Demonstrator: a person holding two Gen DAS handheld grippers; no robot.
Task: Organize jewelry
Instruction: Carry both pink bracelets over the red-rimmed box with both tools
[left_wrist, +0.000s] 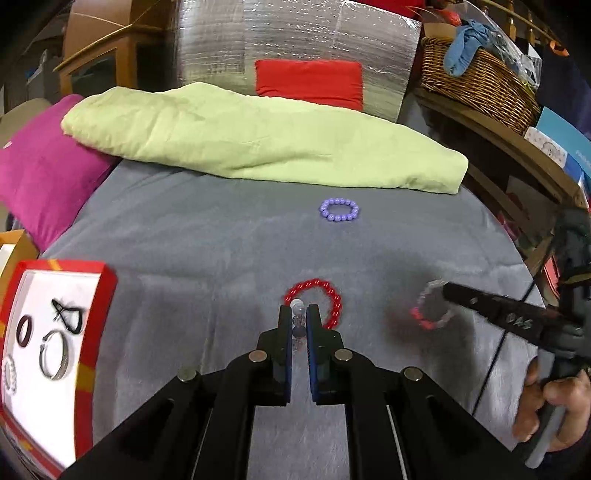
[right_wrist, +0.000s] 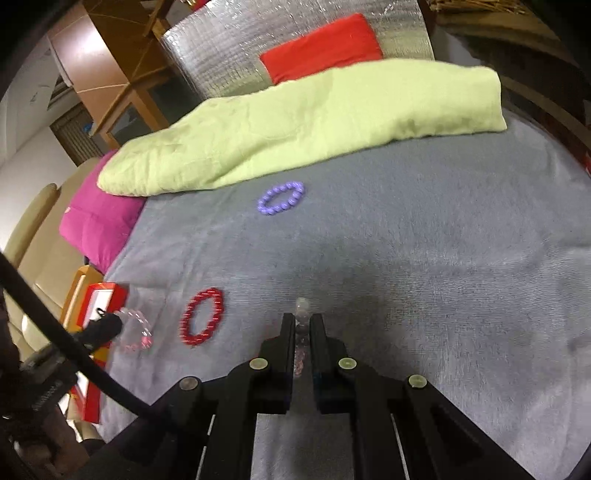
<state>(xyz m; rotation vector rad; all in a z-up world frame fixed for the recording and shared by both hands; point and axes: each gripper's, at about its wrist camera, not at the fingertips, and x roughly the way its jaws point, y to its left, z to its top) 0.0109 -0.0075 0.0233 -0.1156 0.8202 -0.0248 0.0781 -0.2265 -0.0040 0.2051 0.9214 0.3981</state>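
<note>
Each gripper holds its own bracelet of clear and pink beads above the grey blanket. My left gripper is shut on clear beads; from the right wrist view it carries a blurred loop. My right gripper is shut on a bead string, and in the left wrist view it dangles a clear and pink loop. A red bead bracelet lies flat between the grippers. A purple bead bracelet lies farther back.
A red box with a white inside sits at the blanket's left edge and holds a metal bangle, a dark ring and other pieces. A green folded cloth, a magenta cushion and a wicker basket lie beyond.
</note>
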